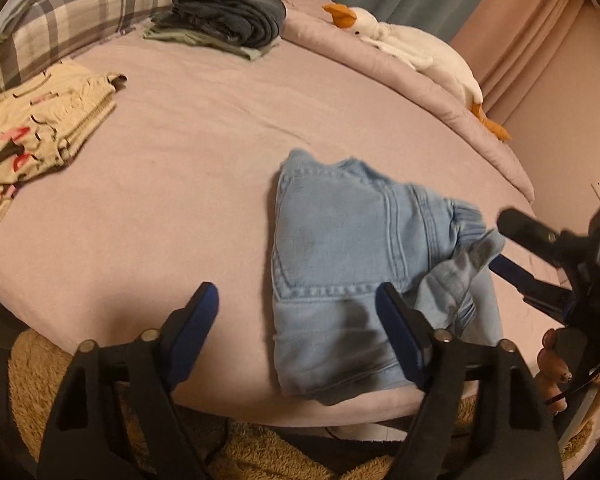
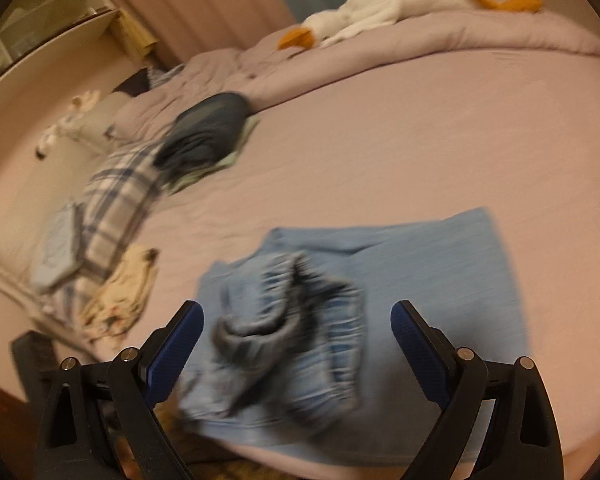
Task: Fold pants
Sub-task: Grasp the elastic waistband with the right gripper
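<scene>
Light blue denim pants [image 1: 340, 248] lie folded on the pink bed sheet near the front edge; they also show in the right wrist view [image 2: 380, 280], blurred, with the elastic waistband [image 2: 268, 312] bunched on top. My left gripper [image 1: 296, 308] is open and empty, its right finger over the pants' near end. My right gripper [image 2: 296, 320] is open, its fingers on either side of the waistband. In the left wrist view the right gripper [image 1: 500, 240] comes in from the right at the waistband corner.
A folded beige printed garment [image 1: 32, 136] lies at the left. A stack of folded dark and green clothes [image 1: 228, 16] sits at the back by a plaid pillow [image 1: 80, 4]. A white goose plush [image 1: 412, 48] lies on the rolled duvet. A tan rug [image 1: 32, 380] lies below the bed edge.
</scene>
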`<action>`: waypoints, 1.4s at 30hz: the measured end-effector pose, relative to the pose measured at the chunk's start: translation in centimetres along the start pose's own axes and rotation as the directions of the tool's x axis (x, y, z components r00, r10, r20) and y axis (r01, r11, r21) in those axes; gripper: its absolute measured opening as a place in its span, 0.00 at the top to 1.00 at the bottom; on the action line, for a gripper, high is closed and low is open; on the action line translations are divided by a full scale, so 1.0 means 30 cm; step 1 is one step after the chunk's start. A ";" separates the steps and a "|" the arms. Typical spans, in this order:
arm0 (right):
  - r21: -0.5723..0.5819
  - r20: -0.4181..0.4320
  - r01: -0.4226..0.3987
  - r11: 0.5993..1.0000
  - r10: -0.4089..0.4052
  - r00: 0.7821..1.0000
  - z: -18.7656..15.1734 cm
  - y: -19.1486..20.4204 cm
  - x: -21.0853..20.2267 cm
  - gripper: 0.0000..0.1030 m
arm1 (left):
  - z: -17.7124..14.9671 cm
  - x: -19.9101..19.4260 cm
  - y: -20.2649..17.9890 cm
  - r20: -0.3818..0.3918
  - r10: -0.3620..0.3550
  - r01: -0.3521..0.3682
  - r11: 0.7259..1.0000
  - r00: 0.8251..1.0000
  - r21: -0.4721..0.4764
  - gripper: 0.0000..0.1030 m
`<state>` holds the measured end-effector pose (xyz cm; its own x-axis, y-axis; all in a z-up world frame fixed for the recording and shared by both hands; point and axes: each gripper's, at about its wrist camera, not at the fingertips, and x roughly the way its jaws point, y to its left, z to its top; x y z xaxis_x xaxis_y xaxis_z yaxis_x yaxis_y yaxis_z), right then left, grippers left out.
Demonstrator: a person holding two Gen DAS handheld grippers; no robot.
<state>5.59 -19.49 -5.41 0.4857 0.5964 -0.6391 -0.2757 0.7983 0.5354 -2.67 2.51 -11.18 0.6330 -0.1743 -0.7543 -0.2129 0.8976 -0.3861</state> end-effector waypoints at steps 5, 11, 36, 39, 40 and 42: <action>-0.066 0.007 0.149 0.987 -0.149 0.989 -0.030 0.055 0.066 0.43 | -0.035 0.033 0.003 -0.045 -0.025 0.025 1.000 0.999 0.002 0.34; -0.114 0.063 0.135 0.984 -0.128 0.990 -0.036 0.059 -0.039 0.92 | -0.024 0.001 0.036 -0.025 -0.054 0.053 0.998 0.998 -0.023 0.34; 0.039 -0.007 0.140 0.989 -0.140 0.990 -0.066 -0.108 -0.036 0.50 | -0.043 0.131 -0.224 -0.106 -0.265 0.281 0.943 0.958 0.179 0.62; 0.026 -0.008 0.145 0.989 -0.144 0.989 -0.065 -0.086 -0.029 0.29 | -0.056 0.128 -0.209 -0.109 -0.274 0.289 0.943 0.955 0.165 0.62; 0.020 -0.011 0.150 0.988 -0.150 0.989 -0.064 -0.078 -0.024 0.29 | -0.059 0.132 -0.215 -0.109 -0.273 0.289 0.943 0.956 0.166 0.62; 0.007 -0.016 0.147 0.989 -0.147 0.989 -0.066 -0.064 -0.020 0.29 | -0.068 0.120 -0.207 -0.106 -0.277 0.291 0.944 0.955 0.158 0.62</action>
<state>4.19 -21.20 -7.14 0.5078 0.4737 -0.7195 -0.1956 0.8768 0.4392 -0.59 -4.52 -12.59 0.5843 -0.4580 -0.6699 0.1006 0.8600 -0.5002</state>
